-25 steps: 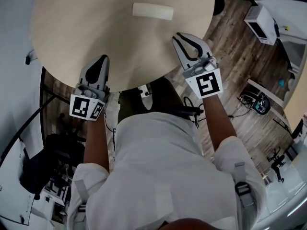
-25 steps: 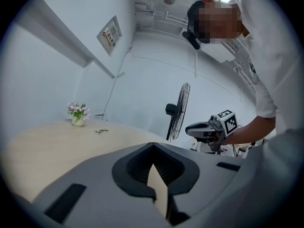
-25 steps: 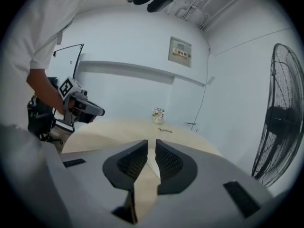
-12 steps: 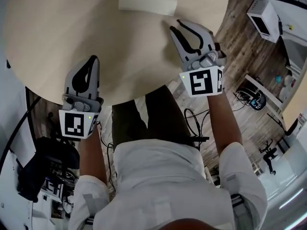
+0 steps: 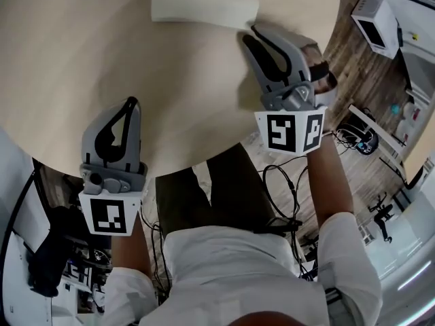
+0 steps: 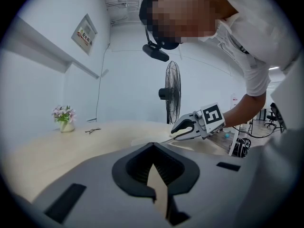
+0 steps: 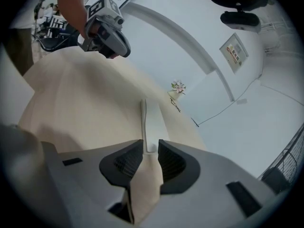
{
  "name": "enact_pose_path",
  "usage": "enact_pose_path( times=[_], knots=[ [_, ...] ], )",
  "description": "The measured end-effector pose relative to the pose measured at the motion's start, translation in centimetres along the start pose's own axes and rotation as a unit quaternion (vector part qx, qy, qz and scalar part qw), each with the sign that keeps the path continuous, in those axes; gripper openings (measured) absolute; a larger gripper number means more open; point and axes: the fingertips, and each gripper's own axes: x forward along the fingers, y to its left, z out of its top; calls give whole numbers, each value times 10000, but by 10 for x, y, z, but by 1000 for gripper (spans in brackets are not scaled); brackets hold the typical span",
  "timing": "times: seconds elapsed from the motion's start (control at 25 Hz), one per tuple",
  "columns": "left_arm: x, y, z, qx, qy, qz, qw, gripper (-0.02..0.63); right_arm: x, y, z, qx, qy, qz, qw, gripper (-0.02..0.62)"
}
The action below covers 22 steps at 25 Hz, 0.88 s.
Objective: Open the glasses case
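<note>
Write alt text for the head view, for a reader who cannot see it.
The right gripper, jaws apart, is at one end of a white glasses case on a round table; the left gripper hovers, shut.

Grey left tool, grey right tool, black-and-white marker cubes, white short-sleeved shirt, dark trousers

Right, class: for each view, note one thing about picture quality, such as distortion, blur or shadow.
Head view: even light, faint shadow beside the right tool on the table. Left gripper view: fisheye bending, dark round border, mosaic patch at top. Right gripper view: same border; the glasses case looks stretched.
</note>
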Motion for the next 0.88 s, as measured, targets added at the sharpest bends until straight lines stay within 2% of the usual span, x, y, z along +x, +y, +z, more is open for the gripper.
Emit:
enact_pose_path(
  times=[0.52,0.68,0.88],
  knots=[
    [4,-10,-3,-134,-177,-41,9997,12,5,4,-7,-280,157,-63,9995,100],
    [5,-13,-4,-182,-187,-64,9996,12,6,3,-10,-276,185,-83,9994,63],
    [5,-17,-5,-333,-211,-166,9991,12,5,2,-7,-272,167,-83,9995,49]
  ],
)
